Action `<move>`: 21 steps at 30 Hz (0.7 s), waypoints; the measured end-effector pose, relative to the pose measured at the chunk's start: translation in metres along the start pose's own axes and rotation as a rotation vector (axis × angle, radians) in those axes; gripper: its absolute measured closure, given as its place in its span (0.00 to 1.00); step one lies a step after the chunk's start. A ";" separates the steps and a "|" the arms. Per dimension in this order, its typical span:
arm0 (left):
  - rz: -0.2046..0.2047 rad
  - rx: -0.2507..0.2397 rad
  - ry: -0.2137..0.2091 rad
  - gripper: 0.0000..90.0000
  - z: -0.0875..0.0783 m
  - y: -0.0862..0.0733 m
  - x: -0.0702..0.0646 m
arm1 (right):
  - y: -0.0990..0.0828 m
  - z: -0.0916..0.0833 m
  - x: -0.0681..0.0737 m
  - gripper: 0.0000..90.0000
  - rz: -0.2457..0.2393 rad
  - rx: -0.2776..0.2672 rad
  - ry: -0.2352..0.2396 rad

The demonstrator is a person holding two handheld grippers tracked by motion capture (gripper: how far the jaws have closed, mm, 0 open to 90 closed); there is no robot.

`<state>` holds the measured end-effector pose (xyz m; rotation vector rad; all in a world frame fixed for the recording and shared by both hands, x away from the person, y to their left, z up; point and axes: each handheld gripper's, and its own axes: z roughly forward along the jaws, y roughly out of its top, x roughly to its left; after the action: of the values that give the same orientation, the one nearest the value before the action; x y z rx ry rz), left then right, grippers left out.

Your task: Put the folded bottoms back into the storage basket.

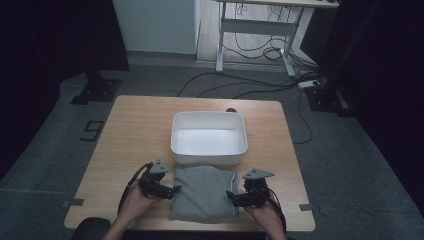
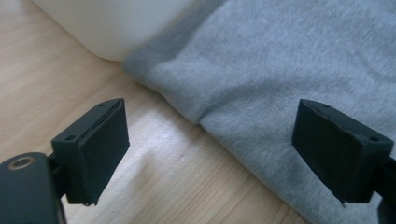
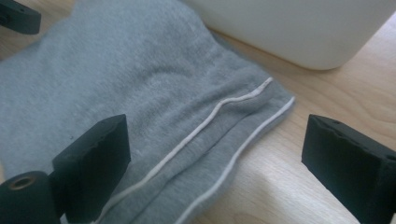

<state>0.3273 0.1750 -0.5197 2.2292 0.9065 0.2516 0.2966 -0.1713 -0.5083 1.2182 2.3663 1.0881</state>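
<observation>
A: Where is the folded grey garment (image 1: pixel 205 192) lying?

B: Along the bench's (image 1: pixel 135 130) near edge, touching the white tub (image 1: pixel 209 137) behind it. The left gripper (image 1: pixel 170 191) is sitting at its left side, the right gripper (image 1: pixel 234 196) at its right.

A: Are the jaws gripping?

B: No, both are standing wide, holding nothing. The right gripper view is showing white piping (image 3: pixel 205 119) on the fabric; the high view is showing grey carpet, cables and another desk (image 1: pixel 260 25) beyond.
</observation>
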 end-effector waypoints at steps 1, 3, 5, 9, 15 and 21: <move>-0.003 0.004 -0.002 0.13 0.002 -0.001 0.000 | -0.001 0.003 0.000 0.12 0.001 0.004 0.001; -0.007 0.009 0.000 0.14 0.006 -0.004 -0.001 | -0.003 0.007 0.001 0.14 0.008 0.014 0.002; -0.016 0.010 -0.007 0.15 0.008 -0.006 -0.001 | -0.006 0.012 0.001 0.15 0.020 0.024 0.006; 0.003 0.042 -0.002 0.15 0.014 -0.008 -0.004 | -0.010 0.021 0.002 0.16 0.033 0.046 0.013; 0.016 0.060 -0.007 0.16 0.020 -0.009 -0.006 | -0.015 0.028 0.004 0.21 0.035 0.068 0.019; 0.024 0.056 0.003 0.17 0.021 -0.009 -0.010 | -0.016 0.033 0.007 0.24 0.015 0.077 0.024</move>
<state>0.3240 0.1618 -0.5403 2.2927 0.8989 0.2430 0.3004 -0.1547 -0.5419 1.2566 2.4417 1.0310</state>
